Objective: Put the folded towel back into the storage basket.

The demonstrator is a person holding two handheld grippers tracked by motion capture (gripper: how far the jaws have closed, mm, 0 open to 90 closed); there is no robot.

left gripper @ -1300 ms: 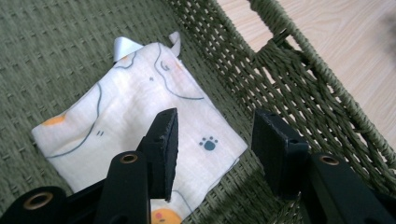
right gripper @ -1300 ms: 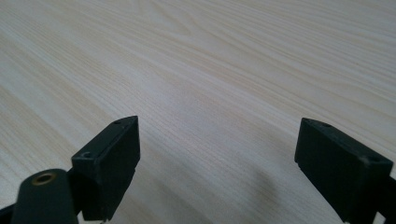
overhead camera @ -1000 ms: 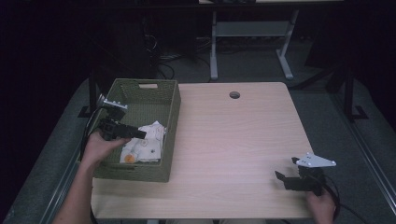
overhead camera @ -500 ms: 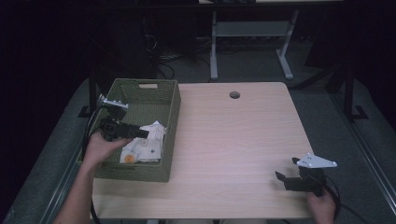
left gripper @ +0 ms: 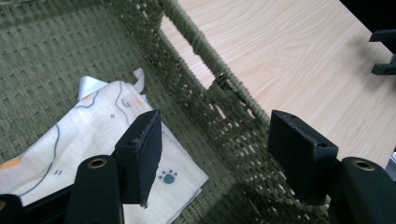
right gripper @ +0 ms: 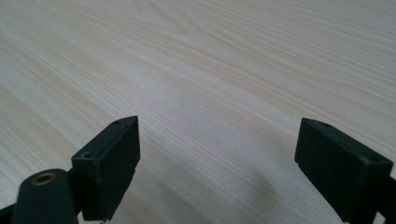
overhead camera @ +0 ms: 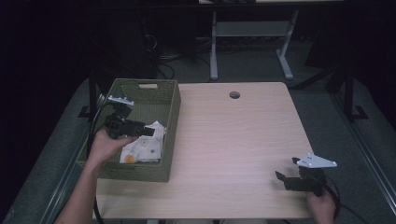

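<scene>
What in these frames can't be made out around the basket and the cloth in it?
- Cloth: high view, its left part is hidden by the left gripper and hand; its print is too small to read there.
- Cloth, left gripper view: cut off by the bottom and left edges, partly behind a jaw.
- Basket: left gripper view, its near floor is hidden by the jaws.

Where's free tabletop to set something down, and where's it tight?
Free: the whole table between the green basket and the right gripper, back to the cable hole. Tight: inside the basket, where the printed cloth lies under the open left gripper; only its back half is bare.
</scene>
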